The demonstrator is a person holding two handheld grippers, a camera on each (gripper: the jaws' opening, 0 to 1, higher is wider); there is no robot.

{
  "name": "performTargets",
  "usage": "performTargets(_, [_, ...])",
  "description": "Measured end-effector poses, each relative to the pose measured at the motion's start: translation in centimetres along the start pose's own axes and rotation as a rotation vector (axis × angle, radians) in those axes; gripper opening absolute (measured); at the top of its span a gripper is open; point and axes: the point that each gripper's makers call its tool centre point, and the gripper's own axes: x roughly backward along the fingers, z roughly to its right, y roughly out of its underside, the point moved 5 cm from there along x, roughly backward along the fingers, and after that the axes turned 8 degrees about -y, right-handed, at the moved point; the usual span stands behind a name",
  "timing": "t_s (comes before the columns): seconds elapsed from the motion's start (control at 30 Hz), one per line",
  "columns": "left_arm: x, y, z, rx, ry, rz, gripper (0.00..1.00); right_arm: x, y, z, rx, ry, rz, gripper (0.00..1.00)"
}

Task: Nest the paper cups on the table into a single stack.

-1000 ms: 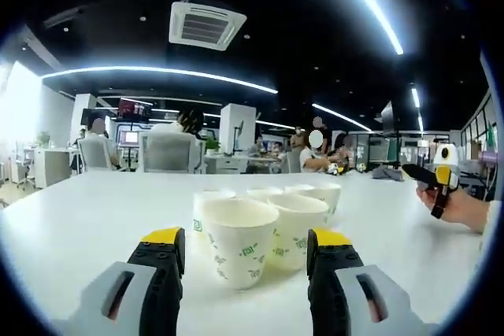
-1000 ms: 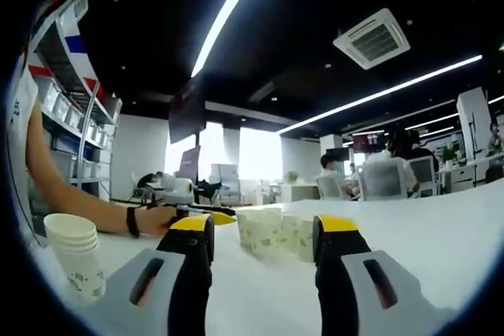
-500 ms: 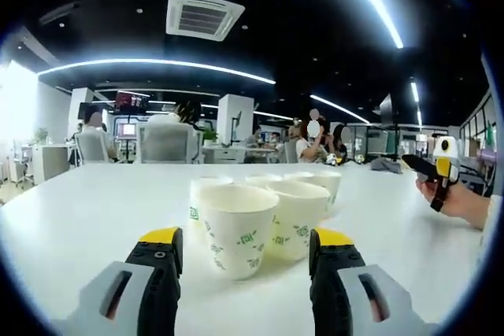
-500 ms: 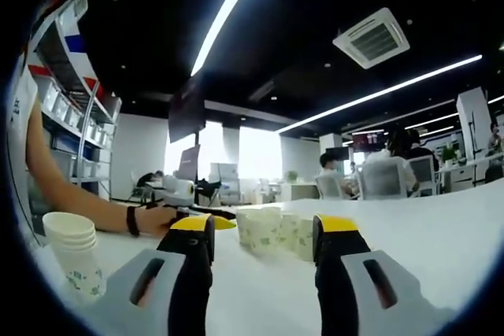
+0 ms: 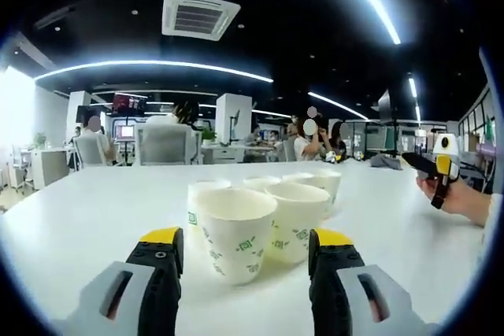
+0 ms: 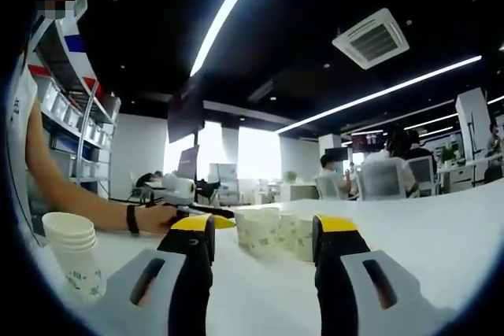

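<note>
in the left gripper view we see our left gripper point(image 5: 246, 253) low at the near edge of the white table point(image 5: 87, 202), its yellow-tipped jaws spread wide with nothing between them. just beyond the tips stands a cluster of loose paper cups point(image 5: 264, 214), upright and touching one another; the nearest cup point(image 5: 235, 230) sits between the two jaws but past them, not gripped. the cups carry small green printed marks, too small for us to read. the cups at the back are mostly hidden by the front ones, so we cannot count them surely. off to the right, well apart from the cups, our right gripper point(image 5: 435, 181) shows above the table in a hand point(image 5: 457, 199), partly cut off by the view's edge

in the right gripper view its own jaws are likewise spread and empty, with the same cluster seen beyond and between them. at far left a stack of nested cups point(image 6: 73, 261) stands on the table, with the same unreadable green print. behind it a forearm with a dark wristband point(image 6: 132, 219) reaches toward the cluster. far back are office desks point(image 6: 468, 175) and seated people point(image 6: 387, 171)
</note>
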Motion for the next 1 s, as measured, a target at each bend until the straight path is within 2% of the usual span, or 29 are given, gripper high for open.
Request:
performTargets(0.17, [-0.4, 0.1, 0.8, 0.007, 0.013, -0.018, 0.69, 0.4, -0.4, 0.3, -0.003, 0.010, 0.016, 0.52])
performTargets(0.3, [-1.2, -0.3, 1.2, -0.038, 0.028, -0.038, 0.69, 0.5, -0.7, 0.4, -0.002, 0.012, 0.026, 0.52])
performTargets(0.43, [-2.0, -0.4, 0.8, -0.046, -0.002, -0.056, 0.69, 0.6, -0.8, 0.4, -0.003, 0.013, 0.030, 0.52])
performTargets(0.67, [-3.6, -0.4, -1.1, -0.031, -0.063, -0.063, 0.66, 0.7, -0.9, 0.6, -0.002, 0.015, 0.033, 0.52])
performTargets(0.83, [-4.3, -0.2, -2.1, -0.006, -0.063, -0.057, 0.63, 0.7, -0.9, 0.7, 0.000, 0.015, 0.034, 0.51])
performTargets(1.0, [-3.9, -0.1, -1.4, -0.045, -0.055, -0.045, 0.58, 0.7, -0.9, 0.7, 0.001, 0.015, 0.032, 0.51])
